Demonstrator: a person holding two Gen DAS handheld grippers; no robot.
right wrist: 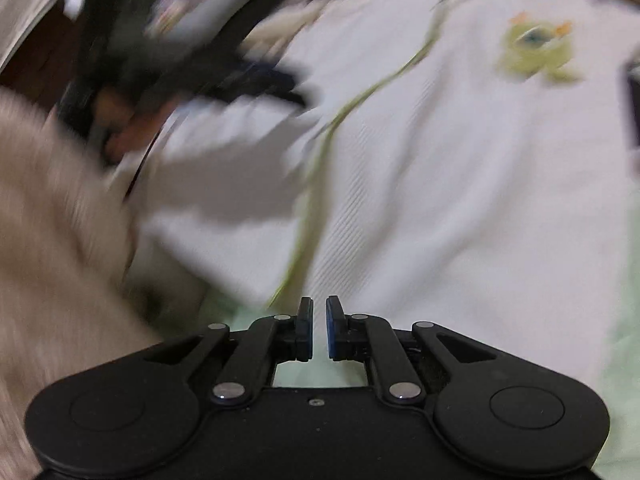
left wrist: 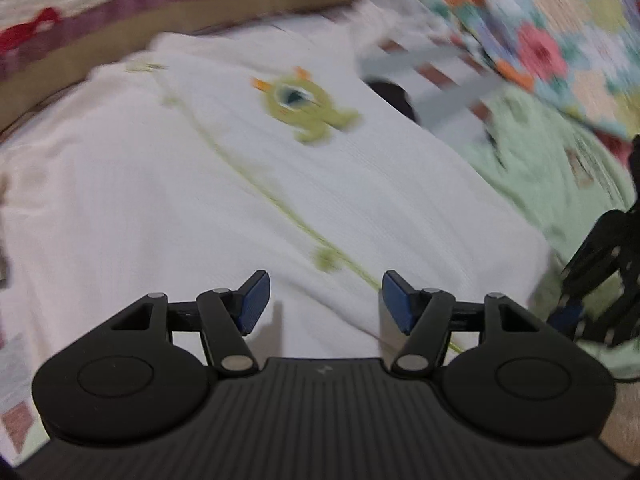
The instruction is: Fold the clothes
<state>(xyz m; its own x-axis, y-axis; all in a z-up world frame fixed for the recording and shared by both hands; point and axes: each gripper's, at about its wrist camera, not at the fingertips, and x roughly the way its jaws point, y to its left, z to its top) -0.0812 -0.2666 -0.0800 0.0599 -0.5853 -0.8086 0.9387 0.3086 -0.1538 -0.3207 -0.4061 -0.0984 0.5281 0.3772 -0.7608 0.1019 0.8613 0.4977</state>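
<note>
Floral quilt (left wrist: 560, 20) behind white garment (left wrist: 240, 200), left hand-held gripper (left wrist: 324, 300) wide, right hand-held gripper (right wrist: 319, 330) nearly closed, empty.

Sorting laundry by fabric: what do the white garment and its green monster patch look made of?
The white garment looks like a ribbed cotton-type knit, matte: fine parallel ridges show. The green monster patch seems embroidered or appliquéd, but blur leaves that open.

Both views are evenly and softly lit; no glare. Motion blur is heavy throughout, worst at upper left of the right wrist view. Gripper bodies stay sharp. The left gripper (left wrist: 324, 300) casts short shadows on the white garment (left wrist: 224, 200). Fisheye bending curves the edges; corners darken.
</note>
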